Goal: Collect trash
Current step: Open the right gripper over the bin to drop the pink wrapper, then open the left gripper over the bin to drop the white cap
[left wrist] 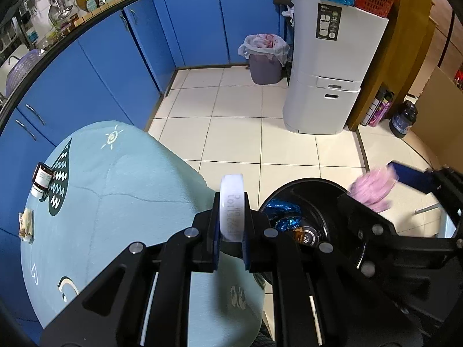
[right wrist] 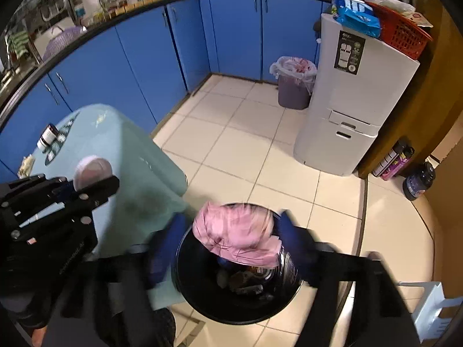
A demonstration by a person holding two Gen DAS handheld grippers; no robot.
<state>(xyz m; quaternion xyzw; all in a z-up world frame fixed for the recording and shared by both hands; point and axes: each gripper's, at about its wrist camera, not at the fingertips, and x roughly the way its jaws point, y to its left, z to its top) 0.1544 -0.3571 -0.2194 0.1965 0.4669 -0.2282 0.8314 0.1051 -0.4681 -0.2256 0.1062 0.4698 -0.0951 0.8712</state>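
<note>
- I'm in a kitchen with blue cabinets [left wrist: 95, 66] and a pale tiled floor [left wrist: 231, 133]; a desk under a light blue cloth [left wrist: 121, 202] stands at my left, and a black bin [right wrist: 237, 283] sits on the floor just beside it.
- My left gripper [left wrist: 230, 240] has its fingers pinching a flat white lid [left wrist: 231, 205] on edge, at the desk's border, near the bin.
- My right gripper [right wrist: 231, 248] has its fingers spread over the bin's mouth; a crumpled pink wrapper [right wrist: 240, 237] sits between them, blurred, and I judge it free of the pads.
- The wrapper looks light and limp; it should drop where released.
- The lid looks stiff, light and smooth, so a grip across its faces suits it.
- On the desk remain a small brown jar [left wrist: 42, 179] lying on its side and a crumpled scrap [left wrist: 26, 225] near the edge; the jar may roll, so I would take it across its body.
</note>
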